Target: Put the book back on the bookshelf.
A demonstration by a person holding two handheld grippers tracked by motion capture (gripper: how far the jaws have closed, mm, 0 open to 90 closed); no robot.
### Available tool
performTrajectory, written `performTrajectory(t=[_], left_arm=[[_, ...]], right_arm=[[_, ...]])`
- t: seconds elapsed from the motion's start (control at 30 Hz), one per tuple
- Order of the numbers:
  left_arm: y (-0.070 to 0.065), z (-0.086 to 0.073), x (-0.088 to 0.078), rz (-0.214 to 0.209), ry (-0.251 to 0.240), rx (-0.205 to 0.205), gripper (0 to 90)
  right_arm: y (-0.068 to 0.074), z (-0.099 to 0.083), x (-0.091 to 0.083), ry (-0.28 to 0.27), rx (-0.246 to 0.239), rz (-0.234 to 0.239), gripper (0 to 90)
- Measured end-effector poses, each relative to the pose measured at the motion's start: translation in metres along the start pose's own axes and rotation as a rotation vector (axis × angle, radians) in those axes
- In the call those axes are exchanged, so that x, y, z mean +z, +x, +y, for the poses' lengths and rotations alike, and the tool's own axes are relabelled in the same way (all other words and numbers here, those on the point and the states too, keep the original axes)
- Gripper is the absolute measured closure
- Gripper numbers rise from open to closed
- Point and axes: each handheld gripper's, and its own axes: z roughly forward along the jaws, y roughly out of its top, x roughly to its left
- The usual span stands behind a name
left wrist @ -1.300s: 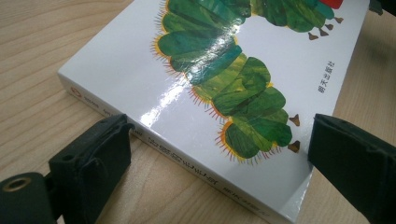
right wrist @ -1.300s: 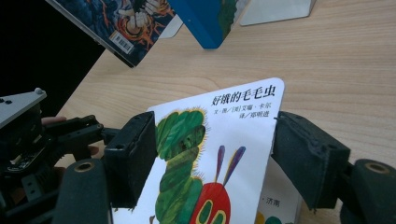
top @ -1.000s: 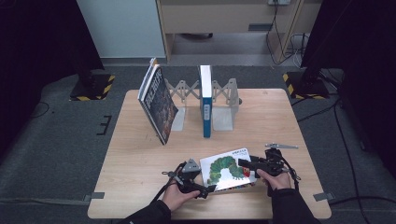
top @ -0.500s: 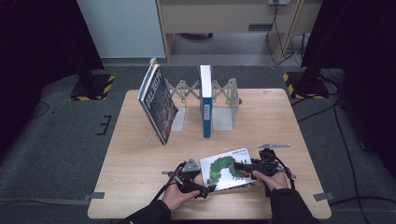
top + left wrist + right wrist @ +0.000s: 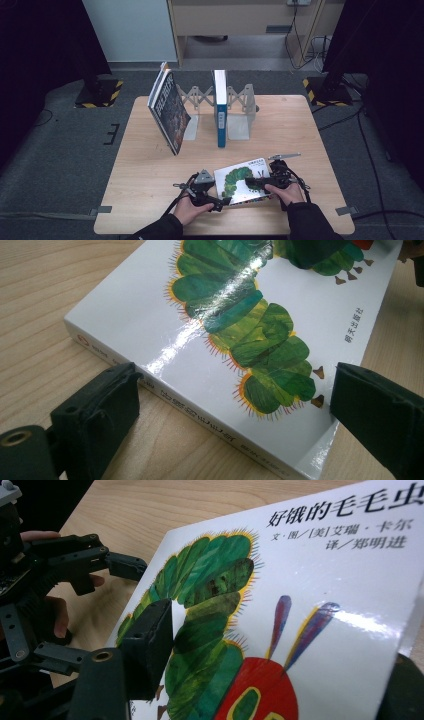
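Jaws of the left gripper (image 5: 220, 410) stand spread wide, one on each side of the near corner of a picture book (image 5: 243, 181); one jaw sits just beside the spine edge, the other just off the far edge, neither visibly pressing. Jaws of the right gripper (image 5: 280, 675) are also spread across the book's opposite end: one jaw lies on the cover over the green body, the other is at the page edge, largely out of frame; whether they grip cannot be told.

The picture book is white and glossy, with a green caterpillar with a red head, purple feelers and black Chinese lettering. It lies flat on the wooden counter (image 5: 300, 130) at the near edge, between the two hands.

Count: one picture book flat on the counter; two books at the back, a dark-covered one (image 5: 169, 113) leaning tilted and a blue-spined one (image 5: 220, 107) standing upright in a grey expanding rack (image 5: 240, 102); two grippers, left (image 5: 215, 197) and right (image 5: 260, 180).
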Motion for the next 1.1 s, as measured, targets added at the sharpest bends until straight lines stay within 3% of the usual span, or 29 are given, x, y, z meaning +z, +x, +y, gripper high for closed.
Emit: performTrajectory(t=[0.37, 0.67, 0.77, 0.93, 1.1], left_arm=[[0.003, 0.0, 0.0, -0.012, -0.012, -0.026, 4.5], [0.003, 0.0, -0.001, 0.009, -0.016, -0.033, 8.8], [0.004, 0.001, -0.002, 0.016, -0.027, -0.056, 11.4], [0.007, 0.002, -0.005, 0.03, -0.027, -0.061, 12.8], [0.008, 0.002, -0.005, 0.017, -0.025, -0.079, 11.6]], right_arm=[[-0.004, 0.003, -0.004, 0.002, 0.036, 0.049, 52.1], [0.0, 0.006, -0.011, -0.038, 0.013, 0.084, 68.9], [-0.001, 0.008, -0.012, -0.04, 0.016, 0.101, 71.0], [0.001, 0.009, -0.014, -0.055, 0.021, 0.122, 75.1], [0.004, 0.011, -0.017, -0.07, 0.025, 0.16, 80.0]])
